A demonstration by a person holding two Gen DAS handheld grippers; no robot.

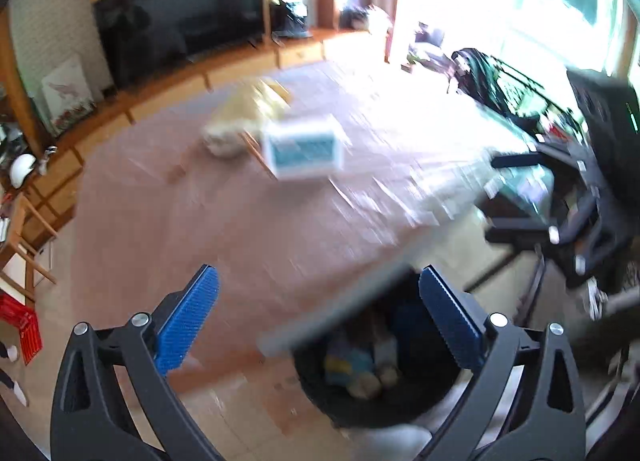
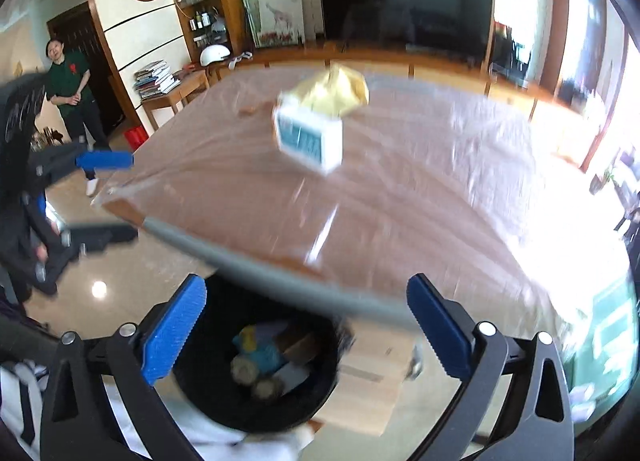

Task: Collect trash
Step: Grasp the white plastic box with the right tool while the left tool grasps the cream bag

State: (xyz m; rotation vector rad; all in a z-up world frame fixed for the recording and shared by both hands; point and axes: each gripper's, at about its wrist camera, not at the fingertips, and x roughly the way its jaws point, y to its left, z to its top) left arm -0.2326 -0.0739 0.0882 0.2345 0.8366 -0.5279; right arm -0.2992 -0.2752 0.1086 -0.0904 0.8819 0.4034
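The left hand-held gripper [image 1: 318,315] is standing with its blue-padded jaws spread wide and nothing between them; the right hand-held gripper [image 2: 306,319] is likewise gaping and holding nothing. Both are hovering over the near edge of a brown counter under a clear plastic sheet [image 2: 400,189], above a round black trash bin [image 2: 256,361] on the glossy tiled floor [image 2: 120,281]. The bin is containing blurred scraps in blue, yellow and white. Further in on the counter, a white and blue box [image 2: 310,139] is sitting just in front of a crumpled yellow wrapper [image 2: 332,91]. A large black television [image 2: 404,7] is standing on a long wooden cabinet [image 1: 168,95] behind, and a person in a green top [image 2: 68,81] is standing near a doorway.
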